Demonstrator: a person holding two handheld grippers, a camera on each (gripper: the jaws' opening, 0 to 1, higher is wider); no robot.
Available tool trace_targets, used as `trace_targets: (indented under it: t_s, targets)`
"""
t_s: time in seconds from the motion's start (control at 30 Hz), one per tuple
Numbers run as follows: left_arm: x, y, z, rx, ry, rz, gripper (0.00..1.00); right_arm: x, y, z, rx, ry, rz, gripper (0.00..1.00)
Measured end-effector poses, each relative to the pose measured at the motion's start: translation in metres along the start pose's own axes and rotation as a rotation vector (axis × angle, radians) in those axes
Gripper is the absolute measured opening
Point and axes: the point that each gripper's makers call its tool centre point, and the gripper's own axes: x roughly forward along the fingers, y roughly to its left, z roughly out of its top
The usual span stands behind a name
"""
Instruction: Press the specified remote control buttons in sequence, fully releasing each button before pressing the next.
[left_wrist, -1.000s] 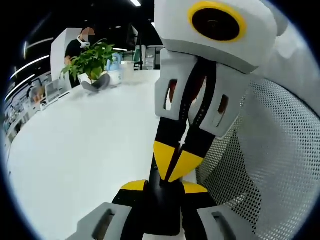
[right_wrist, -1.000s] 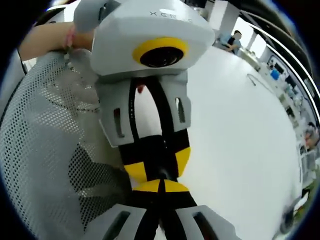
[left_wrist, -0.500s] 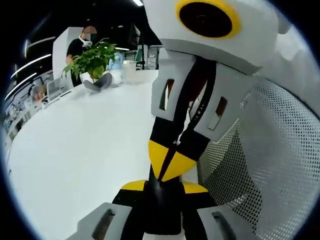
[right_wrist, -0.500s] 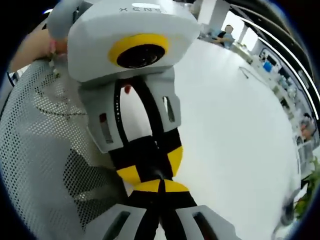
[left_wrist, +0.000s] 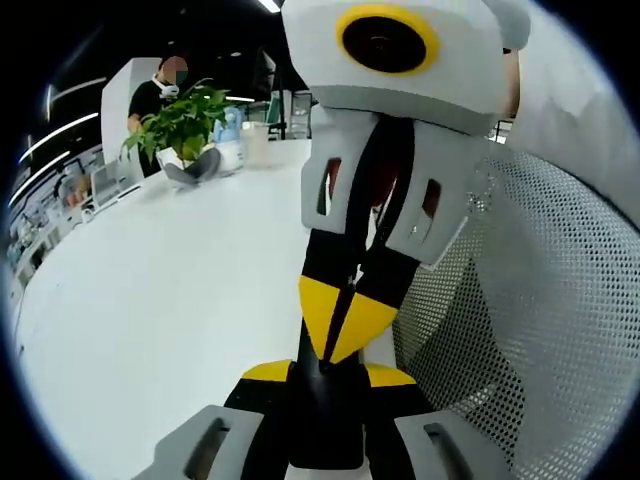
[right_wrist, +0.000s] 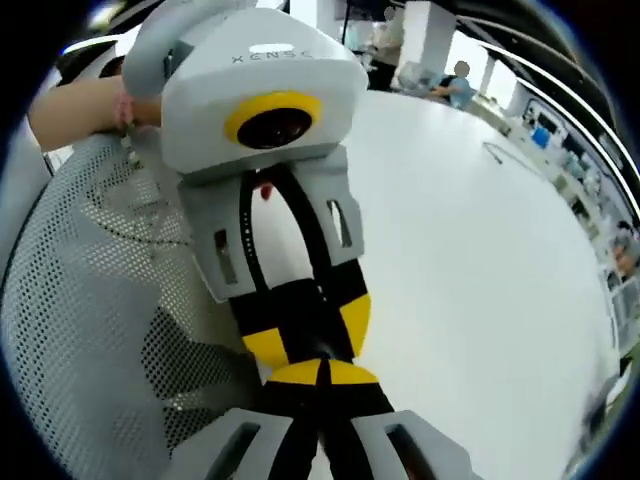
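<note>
Nearest in the left gripper view, the left gripper (left_wrist: 328, 372) has its yellow-tipped jaws set a little apart and clamped on a dark, narrow body between them, which seems to be the remote control (left_wrist: 325, 425). It is seen end-on, so no buttons can be made out and most of it is hidden by the jaws. The right gripper (left_wrist: 345, 325) comes down from above with its jaws closed together into one yellow point, which sits right at the far end of the remote control. Whether it is pressing or only touching cannot be told. In the right gripper view the contact spot is again covered by the closed tips. A hand (right_wrist: 80, 100) at the upper left grips the back of the left gripper. Beside the tools stands a white perforated chair back (left_wrist: 560, 300). Beyond them lies the white table (left_wrist: 170, 280), with a potted plant (left_wrist: 185, 120) at its far edge and a person (left_wrist: 160, 90) behind it, small and blurred.
</note>
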Motion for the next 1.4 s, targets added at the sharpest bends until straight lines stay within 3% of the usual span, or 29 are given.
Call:
trace_targets:
  t_s: [0.17,0.27,0.4,0.57,0.7,0.97,1.1,1.13,1.23,1.3,1.4]
  targets:
    - [0.0001,0.0001,-0.0003,0.004,0.002,-0.001,0.25,0.0031,-0.0021,0.0026,-0.043,0.01,-0.002,0.0]
    - [0.0002,0.0002,-0.0005,0.007,0.002,-0.003,0.25,0.004,-0.0009,0.0027,-0.153,0.024,0.017,0.0]
    - [0.0001,0.0001,-0.0002,0.007,0.002,-0.005,0.25,0.0045,-0.0004,0.0026,-0.22,0.052,0.052,0.0]
    - [0.0003,0.0003,0.0,0.0,0.0,0.002,0.25,0.0055,-0.001,0.0037,-0.223,0.082,0.076,0.0]
    - [0.0,0.0006,-0.0007,0.003,0.002,0.017,0.25,0.0056,0.0009,0.0033,-0.265,0.077,0.046,0.0]
    - [-0.0008,0.0015,-0.0004,-0.005,-0.007,0.035,0.25,0.0043,-0.0013,0.0049,-0.212,-0.074,-0.03,0.0]
    - [-0.0021,0.0021,-0.0016,-0.003,-0.015,0.029,0.25,0.0029,-0.0033,0.0052,-0.065,-0.183,-0.055,0.0]
    - [-0.0022,0.0022,-0.0005,-0.043,-0.043,0.02,0.25,0.0028,-0.0034,0.0063,-0.007,-0.222,-0.047,0.0]
    - [-0.0018,0.0015,-0.0004,-0.044,-0.029,0.029,0.25,0.0022,-0.0053,0.0061,0.008,-0.209,-0.016,0.0]
    - [-0.0011,0.0008,-0.0016,0.016,-0.006,0.037,0.25,0.0025,-0.0038,0.0061,0.009,-0.213,-0.014,0.0]
    - [-0.0019,0.0005,-0.0009,-0.002,-0.013,0.037,0.25,0.0022,-0.0018,0.006,-0.029,-0.217,-0.019,0.0]
